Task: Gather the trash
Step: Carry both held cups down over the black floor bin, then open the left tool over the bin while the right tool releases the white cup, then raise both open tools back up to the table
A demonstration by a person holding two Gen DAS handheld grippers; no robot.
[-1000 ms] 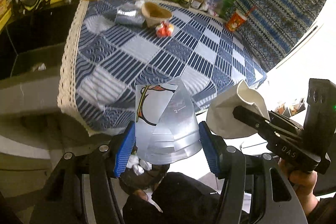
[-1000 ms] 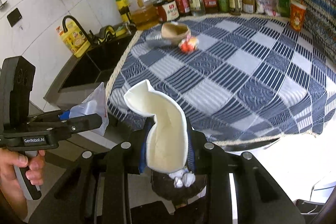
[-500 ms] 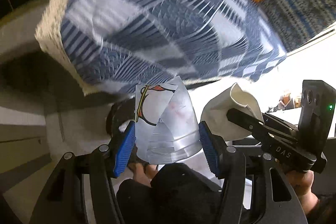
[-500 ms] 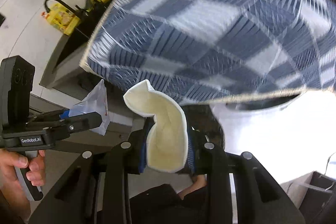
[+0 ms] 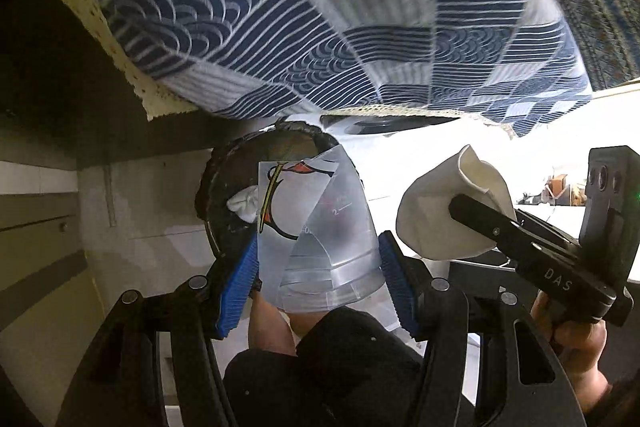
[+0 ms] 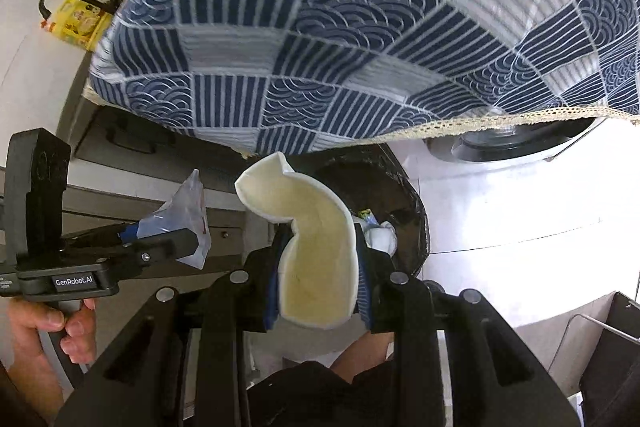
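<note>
My left gripper (image 5: 318, 277) is shut on a crushed clear plastic cup (image 5: 316, 227) with a red and yellow print, its blue pads (image 5: 236, 287) pressing both sides. My right gripper (image 6: 318, 283) is shut on a squashed white paper cup (image 6: 316, 255). Both hang low over a black-lined trash bin (image 5: 240, 171) that holds crumpled white tissue (image 5: 245, 203). In the right wrist view the bin (image 6: 400, 187) sits just behind the paper cup, with the left gripper (image 6: 168, 239) and its plastic cup (image 6: 184, 215) at the left. The left wrist view shows the right gripper's paper cup (image 5: 444, 211) at the right.
The blue patterned tablecloth (image 5: 320, 27) with its lace hem overhangs just above the bin. A white round appliance (image 6: 500, 195) stands to the right of the bin. Grey cabinet fronts (image 5: 40, 227) lie to the left. My knees in dark clothing show below the grippers.
Both grippers have dropped from above the tabletop to below its edge and tilted downward. The bin has come up close. Both cups stay gripped.
</note>
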